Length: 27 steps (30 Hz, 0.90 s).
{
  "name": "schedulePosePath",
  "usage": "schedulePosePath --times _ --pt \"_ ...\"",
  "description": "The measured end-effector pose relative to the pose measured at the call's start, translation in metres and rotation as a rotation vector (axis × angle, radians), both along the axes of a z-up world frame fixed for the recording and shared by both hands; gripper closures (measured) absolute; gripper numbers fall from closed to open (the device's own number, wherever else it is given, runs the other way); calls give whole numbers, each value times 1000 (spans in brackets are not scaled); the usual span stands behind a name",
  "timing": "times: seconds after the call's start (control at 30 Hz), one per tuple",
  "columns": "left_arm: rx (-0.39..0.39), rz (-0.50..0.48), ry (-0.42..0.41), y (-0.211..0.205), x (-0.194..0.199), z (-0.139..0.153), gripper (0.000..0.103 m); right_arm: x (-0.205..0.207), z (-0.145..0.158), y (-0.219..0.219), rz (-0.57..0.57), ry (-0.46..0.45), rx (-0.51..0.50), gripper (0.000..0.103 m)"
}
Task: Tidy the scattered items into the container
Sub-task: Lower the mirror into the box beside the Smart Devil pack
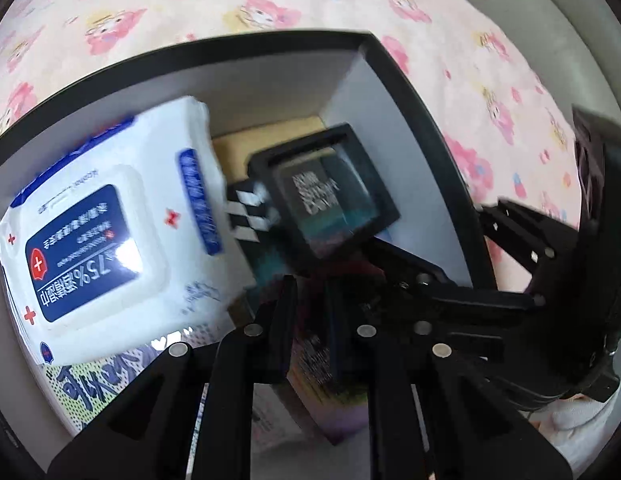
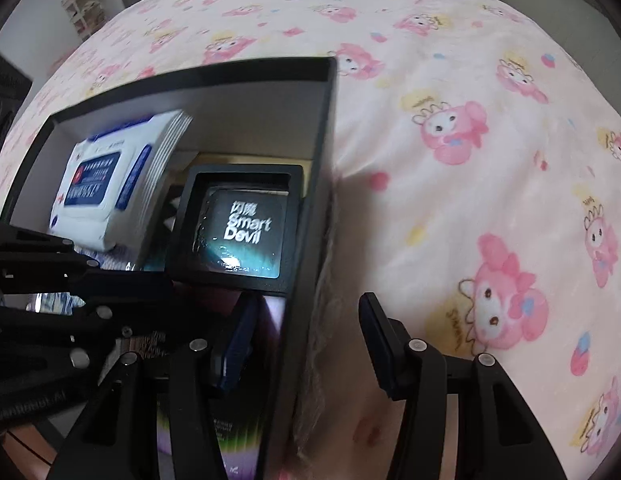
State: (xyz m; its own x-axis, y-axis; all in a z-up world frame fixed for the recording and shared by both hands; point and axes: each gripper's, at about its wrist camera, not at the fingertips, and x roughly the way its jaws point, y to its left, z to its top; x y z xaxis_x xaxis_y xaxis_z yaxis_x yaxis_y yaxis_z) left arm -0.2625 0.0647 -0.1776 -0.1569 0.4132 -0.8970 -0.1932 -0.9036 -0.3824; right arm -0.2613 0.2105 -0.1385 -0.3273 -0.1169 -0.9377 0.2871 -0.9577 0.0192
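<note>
So the biggest thing in my feeds is the bedspread (image 2: pixel 450 140), pale pink with little cartoon characters all over, and it fills everything around the box. On it sits the container (image 2: pixel 324 128), a dark box with pale inner walls, open on top. Inside, the white wet wipes pack (image 1: pixel 106 232) leans tilted against the left side, with a blue label and red crosses. Just right of it is a black square case (image 2: pixel 238 224) reading "Smart Devil", lying on other stuff at the right side of the box; there's also a checkered black-and-white thing (image 1: pixel 250 216) poking out between the two, can't tell what it is. Some colorful printed packaging lies under the wipes.

My right gripper (image 2: pixel 306 344) has its jaws spread wide, straddling the box's right wall, one finger inside and one outside over the bedspread, gripping nothing. My left gripper (image 1: pixel 310 304) hangs over the box interior, jaws close together around something dark and blurry; honestly can't tell if it's actually pinching it
</note>
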Motion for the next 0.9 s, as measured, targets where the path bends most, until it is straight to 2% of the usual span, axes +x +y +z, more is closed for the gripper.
schedulePosePath --times 0.1,0.2,0.27,0.4,0.5,0.6,0.67,0.9 --pt "58 18 37 -2 -1 2 92 -7 3 -1 -32 27 13 54" --pt "38 41 70 -3 -2 3 92 -17 8 -5 -61 35 16 55" --pt "40 59 62 -8 -4 0 92 -14 12 -6 -47 45 5 55" --pt "101 93 58 -16 -5 -4 91 -9 17 -7 -54 51 3 55" --pt "85 86 74 -14 -3 -5 91 -8 26 -4 -84 83 0 55" --pt "102 54 54 -9 -3 -9 85 -9 35 0 -129 129 -6 55" --pt "99 51 55 -7 -2 -10 84 -16 41 -2 -148 143 -6 55" --pt "92 75 57 -8 -2 -16 85 -23 14 8 -153 130 -5 55"
